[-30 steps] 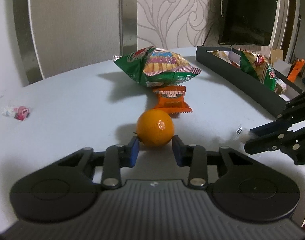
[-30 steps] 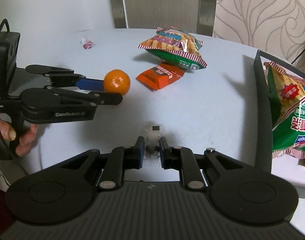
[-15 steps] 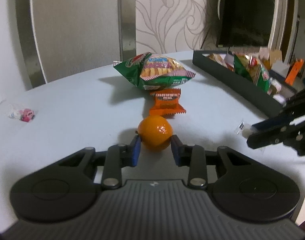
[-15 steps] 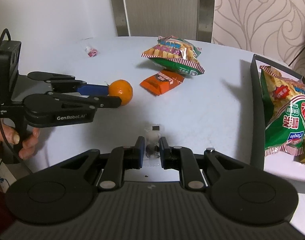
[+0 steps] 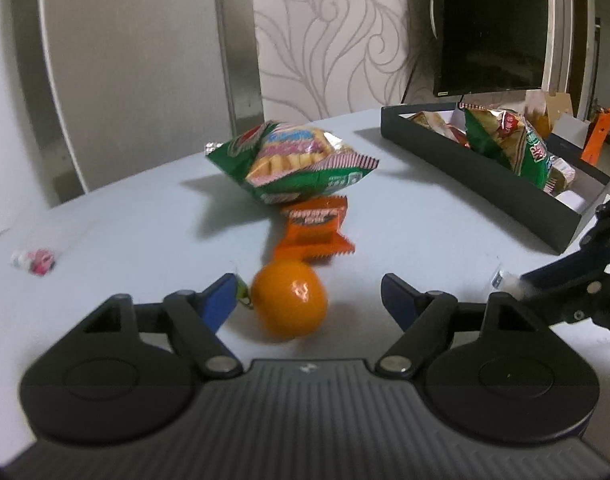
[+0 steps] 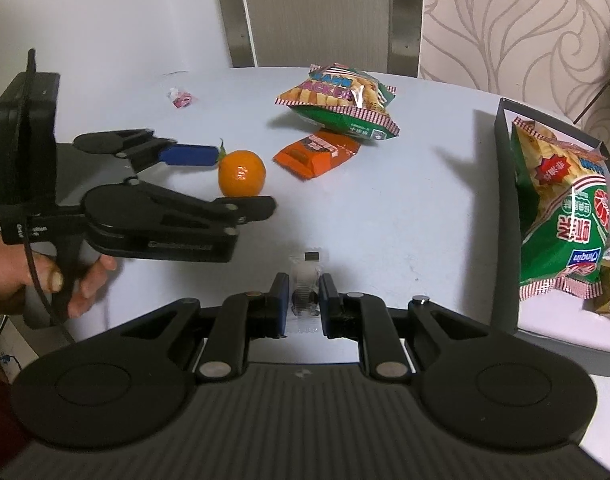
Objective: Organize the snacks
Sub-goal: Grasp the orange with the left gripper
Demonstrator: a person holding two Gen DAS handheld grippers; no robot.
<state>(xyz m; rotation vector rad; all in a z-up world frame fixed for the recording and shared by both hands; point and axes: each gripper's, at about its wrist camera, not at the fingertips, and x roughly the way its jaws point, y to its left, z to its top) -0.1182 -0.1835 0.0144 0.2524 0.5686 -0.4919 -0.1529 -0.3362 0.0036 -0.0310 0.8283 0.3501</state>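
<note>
1. Left gripper: jaws have just been opening and stand apart; the orange sits on the table between them, nearer the left pad, stem end (green leaf) toward it.
2. Right gripper: clamped on a clear wrapped sweet, its long axis running forward along the fingers.
3. Orange packet lies just beyond the orange, cracker bag behind it; black tray at right.

We see the left gripper as matte black plastic: 2 linkage fingers with silver screws, blue pads, a pistol handle, faint white lettering and a boxy rear housing trailing 1 black cable. The right gripper matches, with 2 round discs and a ribbed grey deck.
</note>
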